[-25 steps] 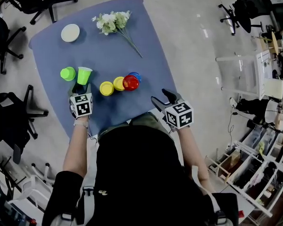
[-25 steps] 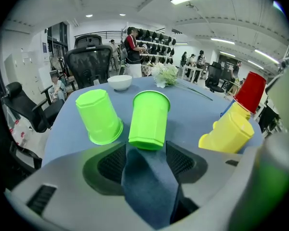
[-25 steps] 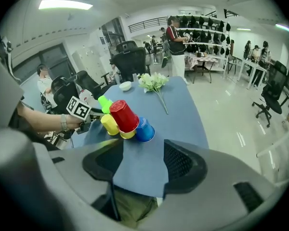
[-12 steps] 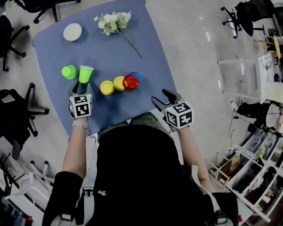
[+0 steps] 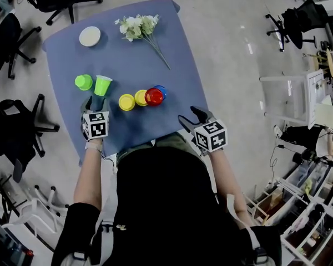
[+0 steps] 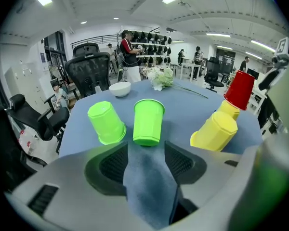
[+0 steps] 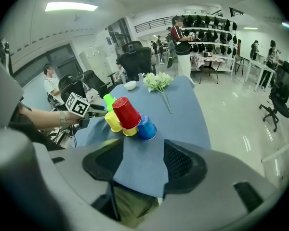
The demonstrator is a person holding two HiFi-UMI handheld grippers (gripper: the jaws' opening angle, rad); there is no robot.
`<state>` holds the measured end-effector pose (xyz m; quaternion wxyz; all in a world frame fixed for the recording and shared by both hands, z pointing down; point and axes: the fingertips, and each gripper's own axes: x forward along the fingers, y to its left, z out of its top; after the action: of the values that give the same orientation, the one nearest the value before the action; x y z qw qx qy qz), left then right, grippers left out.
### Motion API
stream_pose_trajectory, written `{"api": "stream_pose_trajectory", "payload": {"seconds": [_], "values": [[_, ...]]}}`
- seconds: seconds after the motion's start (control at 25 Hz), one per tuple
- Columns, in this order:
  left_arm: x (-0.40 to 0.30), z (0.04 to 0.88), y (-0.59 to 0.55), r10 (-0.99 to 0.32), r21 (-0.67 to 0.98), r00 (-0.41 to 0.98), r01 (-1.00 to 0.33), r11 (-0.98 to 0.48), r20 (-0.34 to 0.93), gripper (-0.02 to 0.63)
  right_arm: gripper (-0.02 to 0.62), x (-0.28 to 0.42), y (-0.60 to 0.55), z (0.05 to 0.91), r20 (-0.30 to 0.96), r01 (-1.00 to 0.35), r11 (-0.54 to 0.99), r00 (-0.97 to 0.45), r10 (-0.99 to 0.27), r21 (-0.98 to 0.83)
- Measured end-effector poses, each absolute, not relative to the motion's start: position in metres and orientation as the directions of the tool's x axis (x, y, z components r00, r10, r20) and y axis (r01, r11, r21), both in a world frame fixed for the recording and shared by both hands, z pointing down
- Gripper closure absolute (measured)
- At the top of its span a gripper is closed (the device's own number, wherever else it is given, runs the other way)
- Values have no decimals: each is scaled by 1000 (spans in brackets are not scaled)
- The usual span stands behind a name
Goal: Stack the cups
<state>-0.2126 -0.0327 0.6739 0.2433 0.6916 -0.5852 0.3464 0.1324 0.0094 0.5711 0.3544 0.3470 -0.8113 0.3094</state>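
On the blue table [image 5: 127,60] one green cup [image 5: 83,82] stands upside down, and a second green cup [image 5: 102,85] stands beside it. My left gripper [image 5: 94,101] is open just behind that second cup [image 6: 148,121]. Its jaws have just been opening and nothing is between them. The cup stands just past the fingertips. To the right, two yellow cups [image 5: 126,102] [image 5: 140,97], a red cup [image 5: 154,96] and a blue cup [image 5: 161,89] huddle together. The red cup [image 7: 126,113] rests tilted on the others. My right gripper [image 5: 190,117] is open and empty near the table's front right edge.
A white bowl [image 5: 90,36] and a bunch of white flowers [image 5: 139,26] lie at the table's far side. Black office chairs [image 5: 22,132] stand on the floor to the left. People and desks [image 6: 130,52] are far behind the table.
My left gripper has drawn back slightly from the second green cup, which stays on the table. The head view has shifted a little. The right gripper has not moved.
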Motion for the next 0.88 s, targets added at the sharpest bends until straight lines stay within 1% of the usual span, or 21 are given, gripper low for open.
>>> {"api": "stream_pose_trajectory", "payload": {"seconds": [0.24,0.52,0.6,0.68,0.88], "values": [[-212,689,-44,-621,-58,89,-976,-212,779,350,322,143,17,573,803,-809,532,-480,-352,-250],[-212,704,-52,-603,-69,83,-972,-225,793,348,322,152,24,577,810,-833,491,-461,-362,-254],[-212,702,-52,-609,-75,83,-970,-230,789,354,322,152,25,577,810,-835,487,-461,-362,-257],[-211,700,-53,-618,-85,78,-970,-229,782,385,322,152,24,577,809,-834,486,-463,-362,-260],[-212,689,-49,-629,-72,83,-973,-218,773,387,322,147,22,577,801,-821,504,-481,-356,-268]]}}
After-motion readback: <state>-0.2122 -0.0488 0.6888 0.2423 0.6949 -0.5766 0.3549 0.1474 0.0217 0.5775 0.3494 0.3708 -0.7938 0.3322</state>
